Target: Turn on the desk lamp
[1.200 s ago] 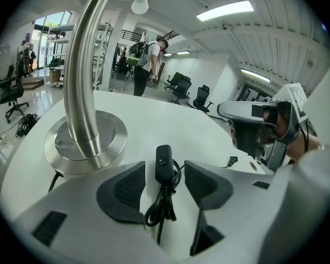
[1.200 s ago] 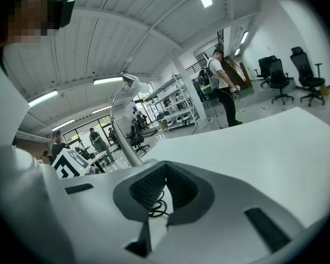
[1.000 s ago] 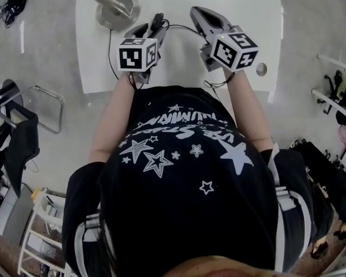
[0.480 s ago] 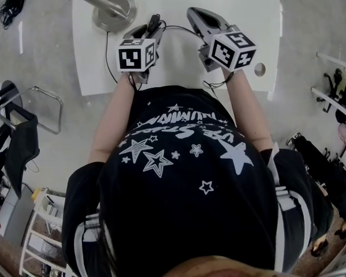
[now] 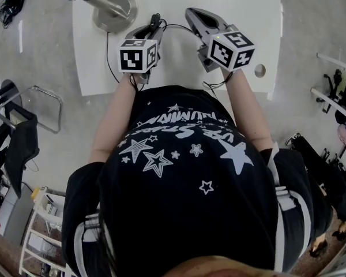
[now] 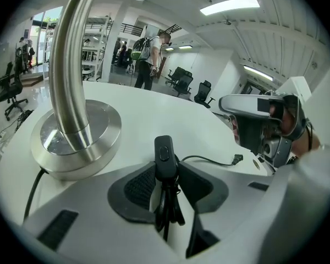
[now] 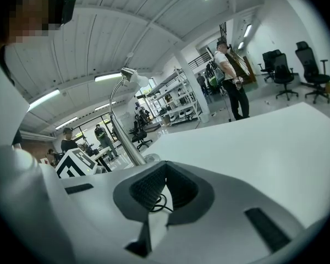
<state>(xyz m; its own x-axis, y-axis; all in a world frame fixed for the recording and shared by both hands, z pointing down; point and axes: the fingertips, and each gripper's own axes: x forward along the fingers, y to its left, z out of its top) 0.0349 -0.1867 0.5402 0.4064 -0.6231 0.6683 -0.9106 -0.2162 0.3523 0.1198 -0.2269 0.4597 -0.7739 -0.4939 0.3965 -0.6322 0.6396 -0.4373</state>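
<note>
**A:** What does your left gripper hold?

**B:** My left gripper [image 6: 166,169] has its jaws closing on the black cord switch [image 6: 164,157]. The switch stands upright between them with its button towards me.

**A:** And the right one?

**B:** My right gripper [image 7: 165,172] is just beside it, with its jaws nearly together. A loop of black cord [image 7: 160,203] shows through the slit.

**A:** Where is the lamp?

**B:** The desk lamp [image 6: 77,142] stands on its round metal base on the white table [image 6: 154,111], near my left gripper and to its left.

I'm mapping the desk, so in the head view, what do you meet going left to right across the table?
lamp base → left gripper, jaws closing on the cord switch → right gripper → round hole
</note>
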